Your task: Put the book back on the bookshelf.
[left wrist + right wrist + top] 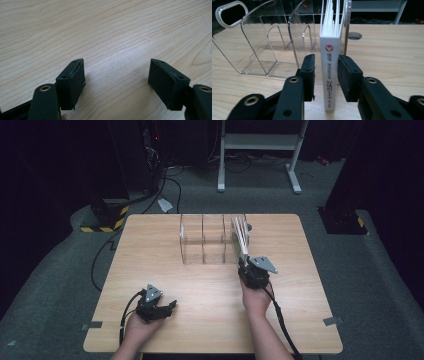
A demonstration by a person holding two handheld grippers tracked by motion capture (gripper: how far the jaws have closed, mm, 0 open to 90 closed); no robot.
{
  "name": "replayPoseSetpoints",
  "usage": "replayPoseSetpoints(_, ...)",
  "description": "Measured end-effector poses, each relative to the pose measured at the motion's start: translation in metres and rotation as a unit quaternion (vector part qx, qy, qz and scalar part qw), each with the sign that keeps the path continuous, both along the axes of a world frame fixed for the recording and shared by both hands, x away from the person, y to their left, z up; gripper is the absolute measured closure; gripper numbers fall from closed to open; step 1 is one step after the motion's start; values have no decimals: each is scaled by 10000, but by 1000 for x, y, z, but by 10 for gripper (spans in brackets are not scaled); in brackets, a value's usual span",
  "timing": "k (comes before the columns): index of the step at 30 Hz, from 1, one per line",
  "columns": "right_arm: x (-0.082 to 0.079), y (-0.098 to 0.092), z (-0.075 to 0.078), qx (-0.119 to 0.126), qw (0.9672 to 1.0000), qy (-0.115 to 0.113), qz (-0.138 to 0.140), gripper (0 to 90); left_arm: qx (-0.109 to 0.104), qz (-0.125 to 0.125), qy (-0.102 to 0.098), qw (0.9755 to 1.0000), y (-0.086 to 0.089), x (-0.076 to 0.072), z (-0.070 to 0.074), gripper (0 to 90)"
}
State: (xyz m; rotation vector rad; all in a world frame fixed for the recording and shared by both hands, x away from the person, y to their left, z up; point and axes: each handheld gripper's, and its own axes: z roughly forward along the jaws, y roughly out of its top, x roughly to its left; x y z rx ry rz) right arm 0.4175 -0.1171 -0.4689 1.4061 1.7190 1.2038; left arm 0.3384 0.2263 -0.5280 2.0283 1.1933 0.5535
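Note:
A white book (330, 47) stands upright with its spine toward me, in the right-hand slot of a clear acrylic rack (262, 47). My right gripper (326, 75) straddles the lower spine. Its right pad lies against the cover, and a thin gap shows at its left pad (310, 75), so the jaws stand slightly open around the book. From above, the book (241, 236) leans in the rack (202, 240) at the table's far middle, with the right gripper (244, 264) just in front. My left gripper (171, 306) rests low at the front left, jaws (116, 80) open over bare wood.
The wooden table (150, 270) has a round cable hole (248, 226) just behind the rack. The rack's other two slots hold nothing. Cables, a yellow-black floor block (107, 217) and a metal stand (260, 150) lie beyond the table's far edge.

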Motion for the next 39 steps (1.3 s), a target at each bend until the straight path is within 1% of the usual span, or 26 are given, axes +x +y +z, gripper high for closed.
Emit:
replayPoseSetpoints(5,1,-2,-3,79,10000,38,-25,723,-15,9,6,10000,0,0,0,296)
replayPoseSetpoints(7,1,-3,-2,162,9998,69,-37,722,-6,4,3,10000,0,0,0,296)
replayPoseSetpoints(9,2,-3,-2,167,9998,67,-35,723,-19,9,8,10000,0,0,0,296)
replayPoseSetpoints(13,2,-3,-3,286,9995,101,-60,727,-5,3,2,10000,0,0,0,297)
replayPoseSetpoints(16,3,-1,-3,327,9993,111,-107,729,-5,1,2,10000,0,0,0,297)
replayPoseSetpoints(19,4,0,-3,268,9995,89,-141,730,-9,4,2,10000,0,0,0,297)
replayPoseSetpoints(28,8,2,-3,256,9994,66,-215,733,-10,4,2,10000,0,0,0,297)
replayPoseSetpoints(32,10,3,-3,201,9995,60,-231,733,-14,4,4,10000,0,0,0,298)
replayPoseSetpoints(34,11,4,-3,211,9995,52,-240,734,18,-13,-9,10000,0,0,0,298)
replayPoseSetpoints(39,13,5,-2,182,9994,60,-273,733,6,-13,-3,10000,0,0,0,298)
